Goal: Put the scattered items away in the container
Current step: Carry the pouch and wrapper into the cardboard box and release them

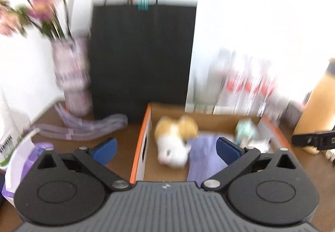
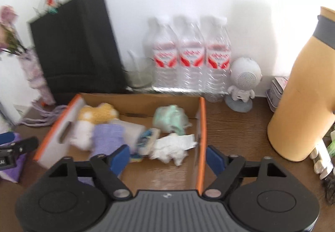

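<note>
On table: cardboard box [image 2: 202, 127] | orange-edged | holds plush toy [image 2: 96, 115], crumpled tissue [image 2: 171, 148]

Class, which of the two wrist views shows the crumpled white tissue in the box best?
The right wrist view: the crumpled white tissue lies sharp and nearly whole in the cardboard box, near its right wall. In the left wrist view motion blur smears it, and the left tongs' right finger covers part of it.

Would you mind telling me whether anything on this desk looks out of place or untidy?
Inside the box the items lie jumbled: a plush toy, purple cloth and crumpled tissue. Outside it, lilac cords trail loose across the desk beside the vase. Both tools are open and empty.
</note>
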`<state>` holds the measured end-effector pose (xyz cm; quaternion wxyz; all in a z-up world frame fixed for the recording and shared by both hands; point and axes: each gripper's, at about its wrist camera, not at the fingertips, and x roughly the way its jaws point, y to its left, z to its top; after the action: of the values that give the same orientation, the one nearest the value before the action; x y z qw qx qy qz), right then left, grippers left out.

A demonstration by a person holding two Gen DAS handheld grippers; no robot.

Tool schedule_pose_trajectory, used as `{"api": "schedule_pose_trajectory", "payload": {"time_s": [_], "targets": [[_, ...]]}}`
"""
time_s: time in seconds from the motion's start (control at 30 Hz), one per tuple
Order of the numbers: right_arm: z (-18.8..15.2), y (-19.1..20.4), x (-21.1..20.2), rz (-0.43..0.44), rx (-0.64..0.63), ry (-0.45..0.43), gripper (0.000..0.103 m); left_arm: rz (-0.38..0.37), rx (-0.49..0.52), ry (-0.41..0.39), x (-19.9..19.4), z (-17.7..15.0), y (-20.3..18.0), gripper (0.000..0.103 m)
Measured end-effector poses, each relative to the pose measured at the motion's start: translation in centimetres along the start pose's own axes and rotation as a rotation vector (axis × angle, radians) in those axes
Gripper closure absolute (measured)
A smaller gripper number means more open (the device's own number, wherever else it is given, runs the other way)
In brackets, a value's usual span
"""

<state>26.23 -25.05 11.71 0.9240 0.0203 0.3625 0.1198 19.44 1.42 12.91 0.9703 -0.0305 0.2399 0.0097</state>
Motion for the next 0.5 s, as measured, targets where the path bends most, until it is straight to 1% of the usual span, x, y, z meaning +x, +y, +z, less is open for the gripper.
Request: {"api": "schedule_pose_trajectory", "payload": {"time_s": [0.03,0.1,0.17,0.2,0.23,0.3,0.37,0.4,0.47,0.5], "targets": [[-0.8,0.4,-1.1,0.009,0.000,-0.045,0.018,-0.004,-0.001,-0.049,-1.2,-0.7,0.0,0.000],[-2.8,1.5,-3.2,0.032,-0.020,-0.163,0.018,-0.005,-0.010,-0.100,-2.8,-1.7,-0.2,0.000],[-5.0,2.4,-5.1,0.057,-0.043,-0.295,0.017,-0.022,-0.022,-0.133,-4.2,-2.4,-0.2,0.000],[-6.0,2.8,-5.8,0.070,-0.047,-0.349,0.017,-0.029,-0.023,-0.143,-4.8,-2.7,-0.3,0.000],[-6.8,3.1,-6.4,0.083,-0.051,-0.383,0.016,-0.037,-0.020,-0.155,-5.4,-2.9,-0.3,0.000],[-8.0,3.7,-7.2,0.098,-0.061,-0.413,0.016,-0.037,0.001,-0.170,-6.6,-3.2,-0.8,0.000],[-9.0,4.1,-7.7,0.073,-0.055,-0.413,0.016,-0.026,0.025,-0.186,-7.8,-4.0,-0.9,0.000],[-9.6,4.2,-8.1,0.058,-0.048,-0.411,0.016,-0.020,0.034,-0.193,-8.5,-4.8,-0.9,0.000],[-11.5,4.3,-9.0,0.028,-0.011,-0.392,0.016,-0.032,0.048,-0.203,-9.9,-6.9,-0.8,0.000],[-12.8,4.1,-9.6,0.026,0.020,-0.377,0.016,-0.040,0.070,-0.186,-10.6,-8.3,-0.6,0.000]]}}
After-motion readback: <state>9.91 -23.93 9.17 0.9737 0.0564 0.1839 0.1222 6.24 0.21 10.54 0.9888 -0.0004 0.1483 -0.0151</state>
